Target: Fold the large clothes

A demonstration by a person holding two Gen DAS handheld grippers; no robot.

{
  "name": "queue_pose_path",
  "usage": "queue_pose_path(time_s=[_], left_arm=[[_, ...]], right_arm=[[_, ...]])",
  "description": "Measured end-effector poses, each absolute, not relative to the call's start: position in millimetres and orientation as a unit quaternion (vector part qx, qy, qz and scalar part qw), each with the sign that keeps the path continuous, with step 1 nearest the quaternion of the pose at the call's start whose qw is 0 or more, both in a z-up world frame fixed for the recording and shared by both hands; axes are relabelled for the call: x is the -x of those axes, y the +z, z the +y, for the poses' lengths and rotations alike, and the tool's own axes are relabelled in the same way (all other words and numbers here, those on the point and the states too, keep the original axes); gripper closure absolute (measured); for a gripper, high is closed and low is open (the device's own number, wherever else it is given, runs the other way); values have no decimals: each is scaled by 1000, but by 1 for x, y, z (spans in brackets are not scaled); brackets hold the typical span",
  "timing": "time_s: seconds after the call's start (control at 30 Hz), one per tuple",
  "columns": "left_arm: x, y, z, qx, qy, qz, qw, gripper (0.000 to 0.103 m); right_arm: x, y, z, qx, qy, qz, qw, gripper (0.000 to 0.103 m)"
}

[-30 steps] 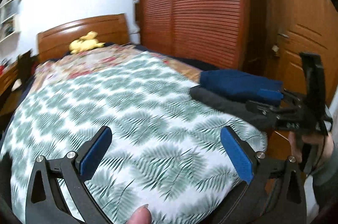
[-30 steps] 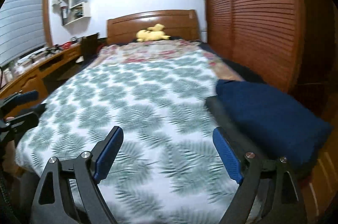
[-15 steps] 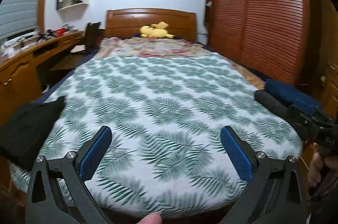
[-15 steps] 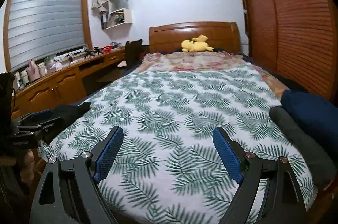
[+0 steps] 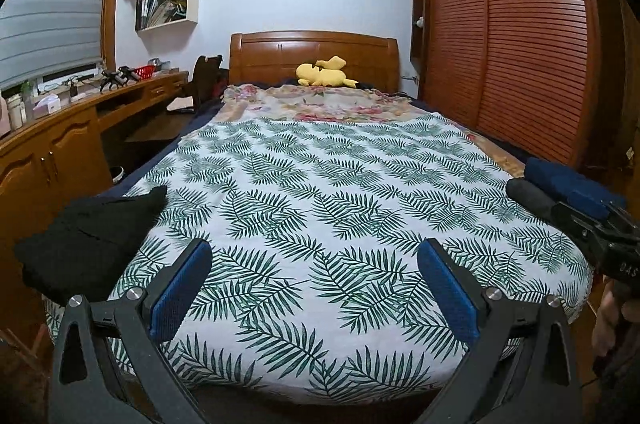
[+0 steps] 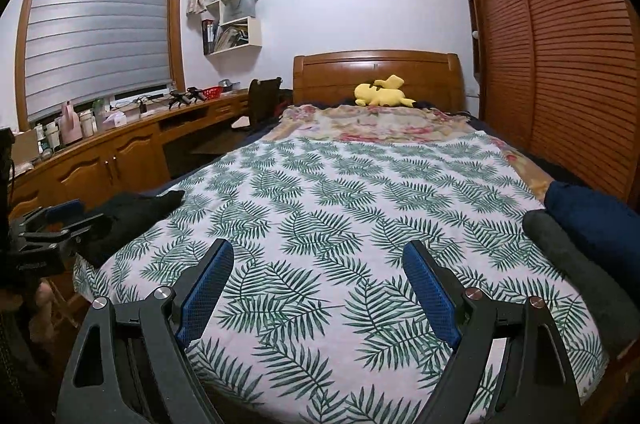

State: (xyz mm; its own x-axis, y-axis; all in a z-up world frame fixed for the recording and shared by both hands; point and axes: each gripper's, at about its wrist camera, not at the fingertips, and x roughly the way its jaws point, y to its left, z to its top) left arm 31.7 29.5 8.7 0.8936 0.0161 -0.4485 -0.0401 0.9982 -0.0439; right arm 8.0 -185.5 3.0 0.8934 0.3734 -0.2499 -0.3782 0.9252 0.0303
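Note:
A black garment (image 5: 88, 240) lies bunched on the bed's near left corner; it also shows in the right wrist view (image 6: 128, 220). A folded dark grey garment (image 5: 532, 198) and a folded navy one (image 5: 568, 184) lie at the bed's right edge, also in the right wrist view (image 6: 568, 256) (image 6: 596, 220). My left gripper (image 5: 314, 280) is open and empty above the bed's foot. My right gripper (image 6: 318, 280) is open and empty there too. Each gripper shows at the edge of the other's view.
The bed (image 5: 340, 184) has a leaf-print cover, a floral blanket (image 5: 320, 104) and a yellow plush toy (image 5: 324, 74) by the headboard. A wooden desk (image 5: 60, 140) runs along the left wall. A slatted wardrobe (image 5: 520, 36) stands at the right.
Both grippers have swung left, away from the folded pile at the right. The black garment at the left corner has come into view. Both stay open.

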Motion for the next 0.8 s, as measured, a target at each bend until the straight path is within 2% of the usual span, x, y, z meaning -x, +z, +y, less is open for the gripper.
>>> queue_pose_path(time_s=[0.8], left_arm=[[-17,22,25,22,9,205,979,1]], right_arm=[[-31,-8,-181,-3,189,110,976,16]])
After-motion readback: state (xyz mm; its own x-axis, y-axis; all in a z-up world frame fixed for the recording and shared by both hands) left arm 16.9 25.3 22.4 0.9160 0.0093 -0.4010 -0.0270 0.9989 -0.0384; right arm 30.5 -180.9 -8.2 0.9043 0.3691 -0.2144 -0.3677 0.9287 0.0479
